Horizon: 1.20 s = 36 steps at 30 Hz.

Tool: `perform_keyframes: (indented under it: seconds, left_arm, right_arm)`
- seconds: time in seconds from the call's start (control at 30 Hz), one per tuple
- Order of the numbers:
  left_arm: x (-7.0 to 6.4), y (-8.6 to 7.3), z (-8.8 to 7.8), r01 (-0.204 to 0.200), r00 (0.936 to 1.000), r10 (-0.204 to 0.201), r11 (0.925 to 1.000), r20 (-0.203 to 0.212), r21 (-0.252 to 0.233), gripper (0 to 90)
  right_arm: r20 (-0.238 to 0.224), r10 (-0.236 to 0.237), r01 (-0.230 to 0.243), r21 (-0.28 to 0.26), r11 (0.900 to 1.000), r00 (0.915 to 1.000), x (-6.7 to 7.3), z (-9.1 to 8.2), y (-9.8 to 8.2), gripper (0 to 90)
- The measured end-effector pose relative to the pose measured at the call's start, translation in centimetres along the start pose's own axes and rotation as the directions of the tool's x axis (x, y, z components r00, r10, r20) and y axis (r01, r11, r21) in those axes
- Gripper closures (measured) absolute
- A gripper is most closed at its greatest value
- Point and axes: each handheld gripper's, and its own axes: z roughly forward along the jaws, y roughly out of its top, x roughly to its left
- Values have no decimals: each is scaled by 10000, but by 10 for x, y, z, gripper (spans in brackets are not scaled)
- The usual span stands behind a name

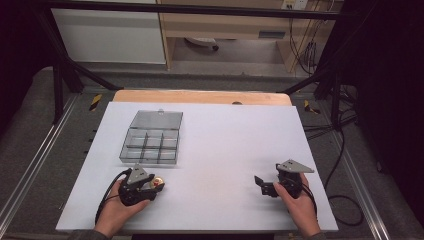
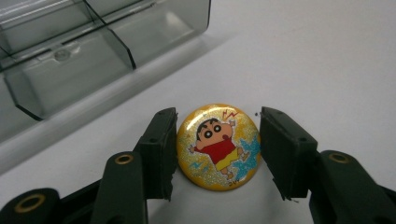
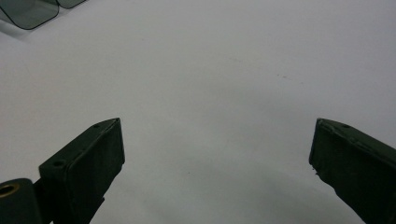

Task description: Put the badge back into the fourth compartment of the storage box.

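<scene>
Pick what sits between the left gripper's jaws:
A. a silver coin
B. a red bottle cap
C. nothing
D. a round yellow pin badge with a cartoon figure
D: in the left gripper view the round yellow pin badge lies on the white table, the left gripper shut on its edges.

**White tabletop, two things on it**

The white table [image 1: 220, 150] carries a clear compartment box [image 1: 150, 145] with its lid open at the far left, and a round yellow cartoon badge [image 2: 218, 146] lying flat just near of it.
</scene>
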Motion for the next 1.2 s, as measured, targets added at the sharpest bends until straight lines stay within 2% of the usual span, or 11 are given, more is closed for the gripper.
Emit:
perform_keyframes:
  seconds: [0.1, 0.17, 0.2, 0.27, 0.3, 0.43, 0.77, 0.83, 0.87, 1.07, 1.2]
  left_arm:
    - [2, 1, -4, 59, 9999, -62, 9996, -105, -268, 481]
    - [6, 4, -10, 321, 9990, -343, 9966, -270, -763, 481]
    - [6, 4, -10, 321, 9990, -343, 9966, -270, -763, 481]
    - [12, 7, -16, 611, 9968, -673, 9895, -433, -1313, 482]
    - [12, 7, -16, 611, 9968, -673, 9895, -433, -1313, 481]
    - [15, 10, -22, 791, 9940, -913, 9801, -597, -1822, 482]
    - [23, 19, -33, 958, 9891, -1203, 9639, -852, -2484, 482]
    - [28, 22, -36, 1250, 9861, -1498, 9538, -719, -2733, 482]
    - [31, 24, -37, 1312, 9850, -1570, 9512, -721, -2793, 482]
    - [50, 39, -39, 1640, 9755, -1983, 9440, -950, -2864, 482]
    - [64, 52, -39, 1907, 9681, -2299, 9342, -1000, -3015, 482]
  right_arm:
    - [5, -2, 2, -12, 10000, 10000, 0, 0, 0, 37]
    - [-3, 37, -37, -30, 10000, 10000, 0, 0, 0, 37]
    - [-7, 47, -47, -10, 10000, 10000, 0, 0, 0, 37]
    - [-2, 8, -8, -12, 10000, 10000, -1, 0, 0, 37]
    - [-10, 3, -3, 6, 10000, 10000, 0, 0, 0, 37]
    - [-9, 39, -39, 16, 10000, 10000, 0, 0, 0, 37]
    - [-11, 113, -113, 43, 9999, 9999, 0, 1, -1, 37]
    - [1, 118, -118, 34, 9999, 9999, 0, 1, -1, 37]
    - [17, 123, -123, 26, 9999, 9999, 0, 1, -1, 36]
    - [20, 51, -51, -22, 10000, 10000, 1, 0, 0, 35]
    - [26, 112, -112, -83, 9999, 9999, 1, 0, 0, 31]
